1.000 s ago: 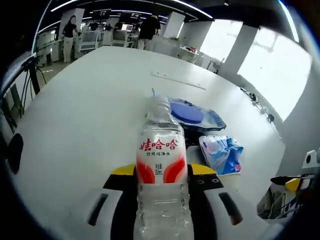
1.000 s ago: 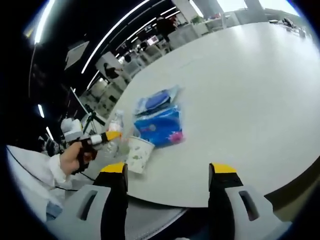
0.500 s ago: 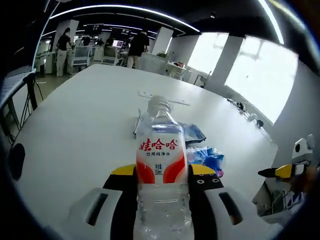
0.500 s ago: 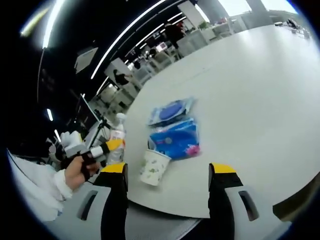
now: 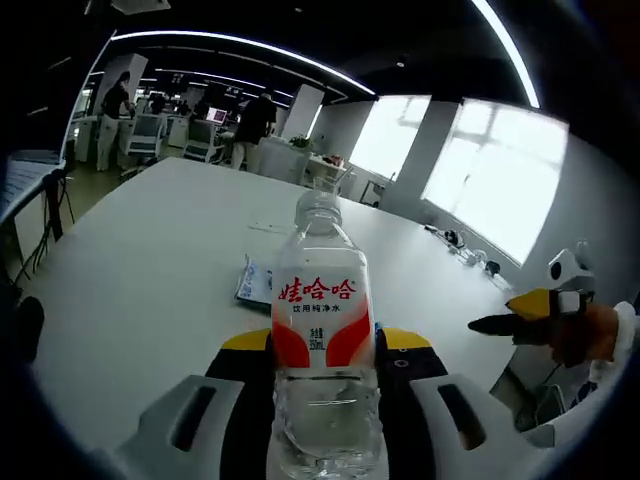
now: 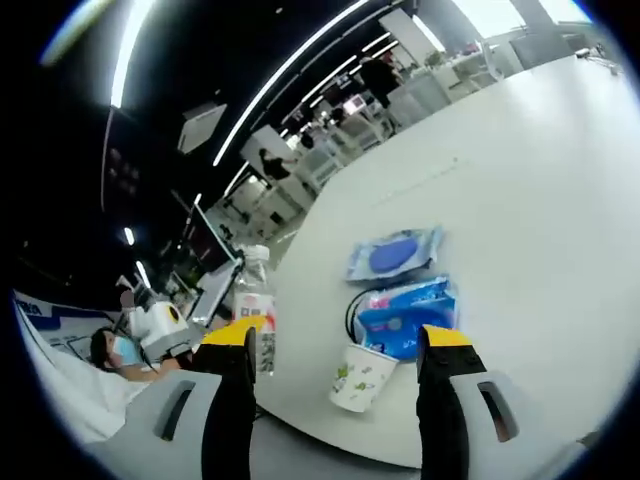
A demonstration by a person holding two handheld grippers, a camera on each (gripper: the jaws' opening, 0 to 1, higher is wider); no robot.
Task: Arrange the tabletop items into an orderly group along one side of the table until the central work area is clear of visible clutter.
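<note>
The water bottle is clear plastic with a red and white label and a cap on top; it looks mostly empty, though how much liquid it holds cannot be told. It stands upright between the jaws of the left tool, which is clamped on its lower body, the label rising just above the yellow-tipped jaws. In the right gripper view the same bottle shows off to the left of the right tool, held beyond the worktop's near edge.

A paper cup with a green print stands on the white worktop straight ahead of the right tool, between its jaws as seen; what is inside it is not visible. Touching the cup on its far side lies a blue tissue pack, with a black cable curling beside it, and farther on a flat blue wipes packet.

The right tool's jaws are spread wide and hold nothing.

In the left gripper view the right tool enters from the right.
</note>
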